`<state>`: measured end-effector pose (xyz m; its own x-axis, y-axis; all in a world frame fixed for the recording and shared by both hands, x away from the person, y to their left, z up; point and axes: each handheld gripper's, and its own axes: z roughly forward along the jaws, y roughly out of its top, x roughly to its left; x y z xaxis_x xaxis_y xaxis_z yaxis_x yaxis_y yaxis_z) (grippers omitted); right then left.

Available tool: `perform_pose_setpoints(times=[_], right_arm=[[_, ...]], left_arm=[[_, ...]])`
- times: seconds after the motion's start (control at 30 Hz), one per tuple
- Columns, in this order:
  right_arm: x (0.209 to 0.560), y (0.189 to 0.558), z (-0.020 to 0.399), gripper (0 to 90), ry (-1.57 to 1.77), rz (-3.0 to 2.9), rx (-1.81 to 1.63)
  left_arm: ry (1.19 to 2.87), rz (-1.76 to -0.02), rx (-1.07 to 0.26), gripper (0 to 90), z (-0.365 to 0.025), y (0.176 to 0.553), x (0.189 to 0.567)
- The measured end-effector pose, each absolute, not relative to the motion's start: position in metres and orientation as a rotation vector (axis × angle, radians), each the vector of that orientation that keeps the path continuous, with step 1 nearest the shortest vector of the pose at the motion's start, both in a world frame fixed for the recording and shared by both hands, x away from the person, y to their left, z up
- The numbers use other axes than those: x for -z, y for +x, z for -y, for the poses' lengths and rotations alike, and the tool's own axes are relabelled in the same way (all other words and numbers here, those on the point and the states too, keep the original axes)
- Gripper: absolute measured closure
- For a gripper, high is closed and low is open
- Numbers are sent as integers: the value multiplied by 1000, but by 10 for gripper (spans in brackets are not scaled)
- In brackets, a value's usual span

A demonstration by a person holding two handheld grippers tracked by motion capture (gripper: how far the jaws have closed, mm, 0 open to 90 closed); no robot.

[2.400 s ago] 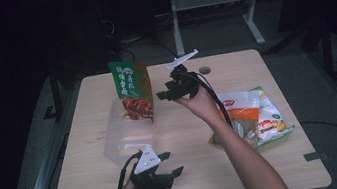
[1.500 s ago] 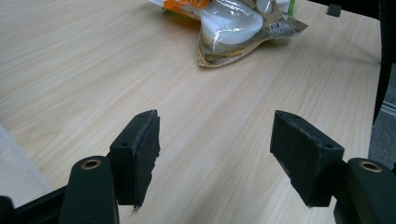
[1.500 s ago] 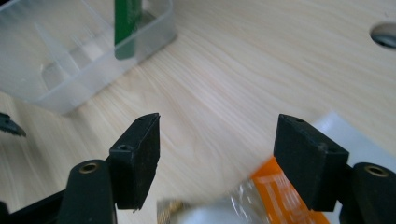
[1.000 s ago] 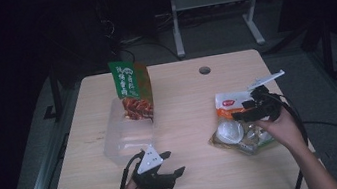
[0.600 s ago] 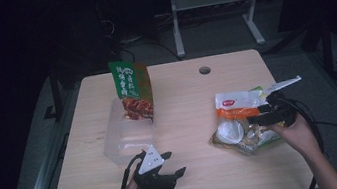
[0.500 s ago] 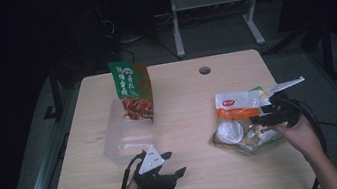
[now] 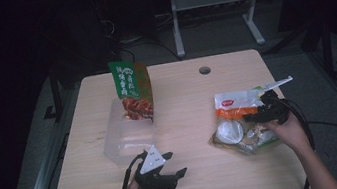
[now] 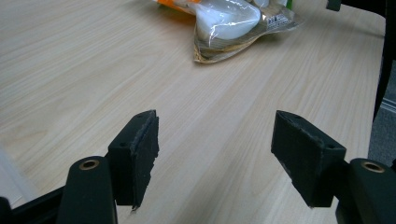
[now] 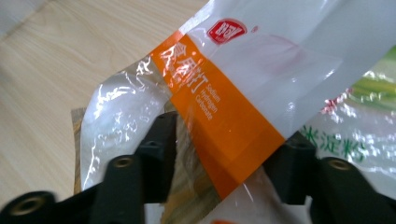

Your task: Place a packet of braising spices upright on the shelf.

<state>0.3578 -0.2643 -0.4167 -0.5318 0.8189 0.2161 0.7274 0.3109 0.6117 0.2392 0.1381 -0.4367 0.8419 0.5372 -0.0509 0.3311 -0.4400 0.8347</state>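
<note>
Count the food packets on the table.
At least 4: a green packet standing in the clear tub, and three or so overlapping in the pile under the right gripper; more may be hidden.

Black two-jaw tongs [image 7: 176,169], brass-ringed screw holes, grey plate.

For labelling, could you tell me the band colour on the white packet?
Orange band, clearest in the right gripper view.

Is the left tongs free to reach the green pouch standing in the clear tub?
Probably yes: the left tongs rest open just in front of the clear tub, and bare table lies between them and the green pouch.
</note>
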Motion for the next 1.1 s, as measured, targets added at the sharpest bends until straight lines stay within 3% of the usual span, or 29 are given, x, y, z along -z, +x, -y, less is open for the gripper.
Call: perform_pose_setpoints(times=[0.07, 0.2, 0.27, 1.1], right_arm=[[417, 361, 263, 608, 1438, -2434, -1042], [415, 361, 260, 843, 1430, -2451, -1134], [415, 361, 257, 891, 1401, -2467, -1135], [391, 318, 210, 898, 1032, -2538, -1450]], left_arm=[[2069, -636, -274, 317, -138, 240, 437], [2064, -638, -275, 311, -138, 240, 437], [2061, -639, -272, 308, -138, 240, 437], [2092, -664, -216, 291, -108, 263, 444]])
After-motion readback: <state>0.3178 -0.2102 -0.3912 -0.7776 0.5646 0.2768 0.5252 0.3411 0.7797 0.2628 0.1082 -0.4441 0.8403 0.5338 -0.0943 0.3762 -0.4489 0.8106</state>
